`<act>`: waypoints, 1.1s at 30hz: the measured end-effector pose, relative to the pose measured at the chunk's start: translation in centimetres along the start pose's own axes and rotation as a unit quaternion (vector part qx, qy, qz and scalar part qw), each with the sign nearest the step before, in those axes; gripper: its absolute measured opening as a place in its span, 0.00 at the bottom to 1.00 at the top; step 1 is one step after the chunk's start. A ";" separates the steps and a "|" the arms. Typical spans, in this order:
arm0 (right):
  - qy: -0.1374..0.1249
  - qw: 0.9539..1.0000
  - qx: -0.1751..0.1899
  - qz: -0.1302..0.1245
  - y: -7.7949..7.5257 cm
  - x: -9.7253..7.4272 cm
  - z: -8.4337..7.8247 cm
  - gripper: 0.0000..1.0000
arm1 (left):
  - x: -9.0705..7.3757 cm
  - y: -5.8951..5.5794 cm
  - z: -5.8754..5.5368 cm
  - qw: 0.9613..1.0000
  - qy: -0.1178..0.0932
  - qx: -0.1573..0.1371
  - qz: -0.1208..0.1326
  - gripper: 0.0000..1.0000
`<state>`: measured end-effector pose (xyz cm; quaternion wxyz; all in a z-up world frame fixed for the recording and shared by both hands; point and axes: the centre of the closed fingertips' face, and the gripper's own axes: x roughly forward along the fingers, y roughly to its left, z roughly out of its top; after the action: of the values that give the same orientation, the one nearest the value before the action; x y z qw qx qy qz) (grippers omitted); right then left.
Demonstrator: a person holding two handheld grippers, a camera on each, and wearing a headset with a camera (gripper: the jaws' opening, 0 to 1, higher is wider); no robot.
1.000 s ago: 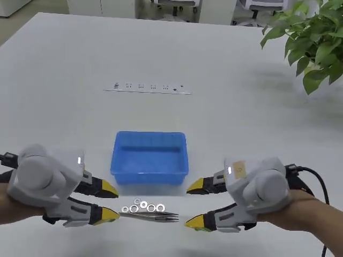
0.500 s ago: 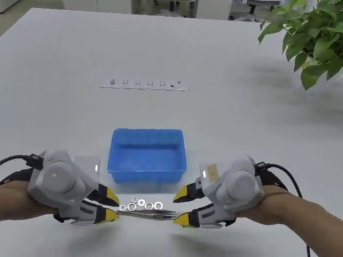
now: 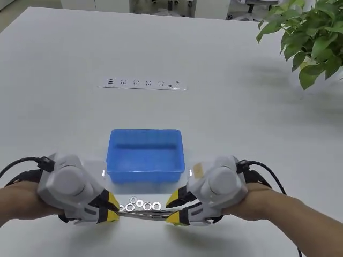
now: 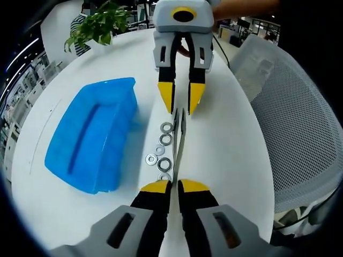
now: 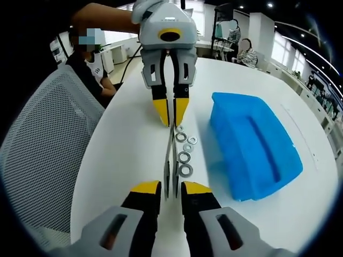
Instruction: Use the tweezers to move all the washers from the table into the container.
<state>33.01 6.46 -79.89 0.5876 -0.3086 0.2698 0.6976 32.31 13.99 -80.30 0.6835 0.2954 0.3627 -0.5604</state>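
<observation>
- Left hand-held gripper: jaws nearly together, pinching the joined end of the tweezers.
- Right hand-held gripper: jaws narrowly apart, flanking the prong end.
- Tweezers lie flat on the bench.
- The washers sit just beside the tweezers, between them and the blue container.

In the head view the tweezers had both ends hidden by the left gripper and right gripper; whether the left one pinched them was unclear.
</observation>
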 end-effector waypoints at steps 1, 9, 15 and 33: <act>0.004 1.000 -0.003 0.001 0.0 0.2 -0.1 0.17 | 0.1 0.0 0.0 1.000 0.001 0.000 -0.001 0.10; 0.011 1.000 -0.008 -0.001 0.0 0.6 -0.4 0.13 | 0.2 0.1 0.0 1.000 0.003 0.005 -0.001 0.07; 0.012 1.000 -0.009 -0.001 0.0 0.6 -0.3 0.13 | 0.1 -0.3 0.0 1.000 0.005 0.016 -0.003 0.06; 0.014 1.000 -0.021 0.003 0.4 0.8 -0.1 0.15 | -2.4 -1.2 3.3 0.998 -0.022 0.051 -0.002 0.06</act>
<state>32.50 6.84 -80.50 0.5755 -0.3295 0.2643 0.7003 31.43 12.39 -76.46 0.6744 0.3167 0.3194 -0.5855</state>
